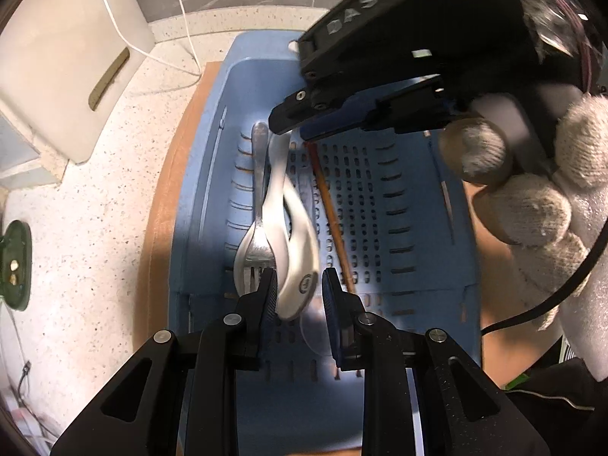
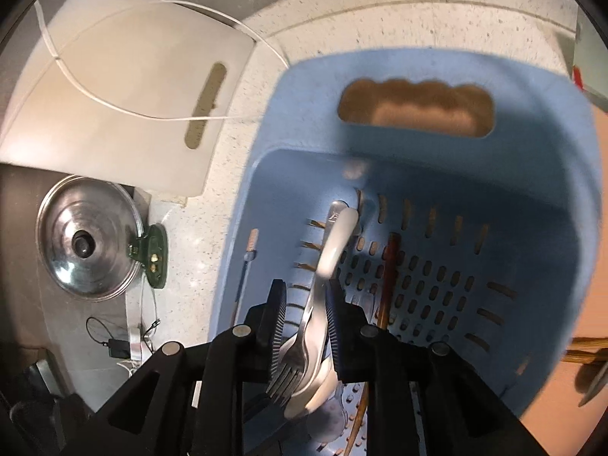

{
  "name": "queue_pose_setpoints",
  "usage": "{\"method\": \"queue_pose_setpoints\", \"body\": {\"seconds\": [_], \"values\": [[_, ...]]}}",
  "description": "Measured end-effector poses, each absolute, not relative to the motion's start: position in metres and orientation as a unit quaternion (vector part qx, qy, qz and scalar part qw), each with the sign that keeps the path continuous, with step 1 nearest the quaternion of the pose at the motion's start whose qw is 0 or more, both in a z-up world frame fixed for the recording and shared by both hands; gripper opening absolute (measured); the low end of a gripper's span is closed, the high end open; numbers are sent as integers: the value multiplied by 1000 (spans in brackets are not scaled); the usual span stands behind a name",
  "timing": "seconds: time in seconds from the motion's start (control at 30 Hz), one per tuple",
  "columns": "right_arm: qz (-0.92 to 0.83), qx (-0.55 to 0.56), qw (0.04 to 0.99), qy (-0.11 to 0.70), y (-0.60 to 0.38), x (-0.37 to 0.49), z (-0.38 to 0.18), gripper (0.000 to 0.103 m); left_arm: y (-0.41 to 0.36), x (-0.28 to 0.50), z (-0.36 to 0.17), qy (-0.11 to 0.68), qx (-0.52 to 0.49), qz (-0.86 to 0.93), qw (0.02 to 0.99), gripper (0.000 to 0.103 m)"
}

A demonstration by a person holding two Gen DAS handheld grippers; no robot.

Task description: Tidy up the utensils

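Observation:
A blue perforated basket (image 1: 418, 228) (image 2: 532, 190) holds a metal fork (image 1: 258, 174) (image 2: 292, 364) and a brown chopstick (image 1: 334, 220) (image 2: 387, 285). A white spoon (image 1: 300, 250) (image 2: 338, 235) hangs over the fork. Its handle is smeared, but its bowl end is sharp. My left gripper (image 1: 298, 285) is shut on that bowl end. My right gripper (image 1: 292, 129) (image 2: 306, 292) reaches in from above, carried by a gloved hand (image 1: 532, 197). Its jaws stand open around the spoon's handle, and only one pad touches it.
The basket sits on a brown board (image 1: 167, 190) on a speckled counter. A white box (image 1: 64, 60) (image 2: 121, 87) with a white cable stands at the back left. A steel pot lid (image 2: 87, 243) and a green object (image 1: 15, 262) (image 2: 155, 258) lie to the left.

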State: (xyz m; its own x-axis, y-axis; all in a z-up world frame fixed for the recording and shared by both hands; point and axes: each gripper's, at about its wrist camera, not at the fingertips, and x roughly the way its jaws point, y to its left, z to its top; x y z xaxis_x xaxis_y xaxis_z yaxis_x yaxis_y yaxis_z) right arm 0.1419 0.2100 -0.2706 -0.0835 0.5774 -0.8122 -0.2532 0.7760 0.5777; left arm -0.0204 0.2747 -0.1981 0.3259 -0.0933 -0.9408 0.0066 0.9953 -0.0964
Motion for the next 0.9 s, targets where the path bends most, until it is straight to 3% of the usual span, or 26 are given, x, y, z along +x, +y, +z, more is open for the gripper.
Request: {"method": "queue_pose_setpoints", "body": {"seconds": [0.47,0.7,0.9], "values": [[324,158,729,581,60,108,-200,25,222,-11,-134,531,-16,-88,843,23],[259,172,774,552,-55,87,-187,25,174,48,-121,532,-2,-140,835,23],[213,221,786,537,-130,62,-187,25,134,130,-142,571,28,-140,808,23]]}}
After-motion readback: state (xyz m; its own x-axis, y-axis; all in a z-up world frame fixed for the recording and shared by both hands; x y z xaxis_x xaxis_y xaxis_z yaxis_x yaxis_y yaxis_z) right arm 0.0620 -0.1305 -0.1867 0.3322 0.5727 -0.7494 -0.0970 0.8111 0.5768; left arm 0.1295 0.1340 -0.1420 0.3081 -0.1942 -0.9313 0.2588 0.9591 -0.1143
